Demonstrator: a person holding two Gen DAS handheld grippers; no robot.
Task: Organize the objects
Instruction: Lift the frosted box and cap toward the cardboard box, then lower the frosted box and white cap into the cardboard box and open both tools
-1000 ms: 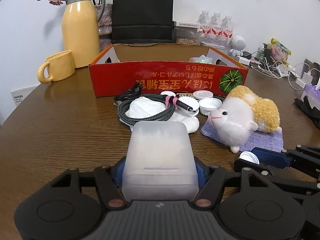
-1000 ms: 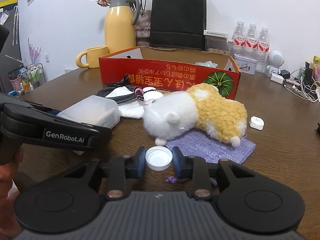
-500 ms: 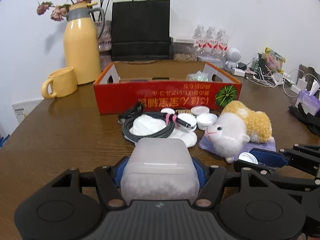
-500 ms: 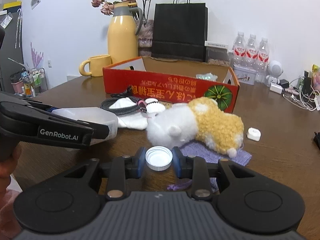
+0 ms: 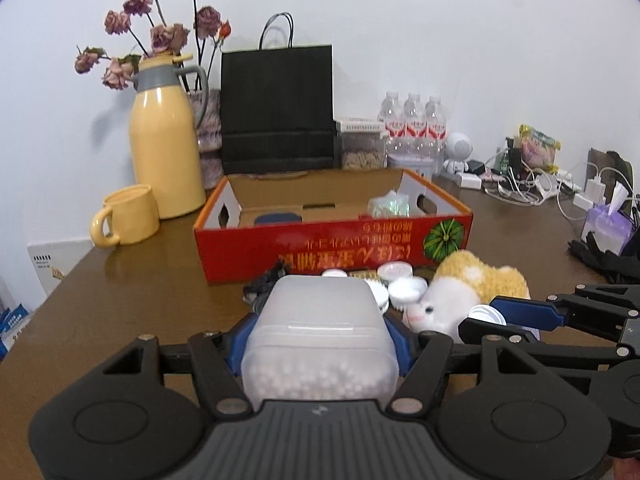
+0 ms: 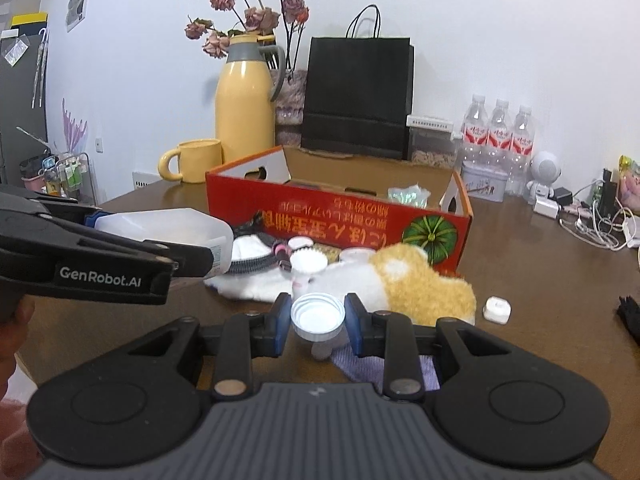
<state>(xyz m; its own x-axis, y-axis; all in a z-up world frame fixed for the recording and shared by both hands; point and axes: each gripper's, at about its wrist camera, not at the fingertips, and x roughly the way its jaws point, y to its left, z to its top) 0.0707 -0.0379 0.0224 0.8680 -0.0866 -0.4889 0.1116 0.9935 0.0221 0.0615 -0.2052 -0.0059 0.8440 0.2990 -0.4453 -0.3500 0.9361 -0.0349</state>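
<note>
On the table (image 5: 120,308): a dark brown wooden top carrying every item listed here.
Left hand-held gripper (image 5: 320,344): raised above the table, its blue-padded fingers closed against both sides of a frosted plastic container.
Frosted plastic container (image 5: 320,340): translucent and boxy, with small white beads visible through its near end; in the right wrist view (image 6: 160,226) it juts out past the left hand-held gripper toward the red box.
Right hand-held gripper (image 6: 318,318): narrowly closed on a white bottle cap, one finger touching each side of the rim.
White bottle cap (image 6: 318,316): held with its open hollow side facing up, above the stuffed toy and the purple cloth.
Red cardboard box (image 5: 332,244): open-topped, straight ahead of both hand-held grippers, with upside-down printing and a green pumpkin picture on its front wall; a crinkly greenish packet (image 5: 390,206) lies inside at the right end.
Stuffed toy (image 6: 400,284): white and yellow plush lying on its side just in front of the box, partly over a purple cloth (image 6: 372,366).
Loose items by the box: a braided cable (image 6: 256,266) on a white cloth (image 6: 248,286), and several white lids (image 5: 406,290).
Behind the box: a yellow thermos (image 5: 166,148), a yellow mug (image 5: 128,216), a black paper bag (image 5: 278,110) and three water bottles (image 5: 412,128).
</note>
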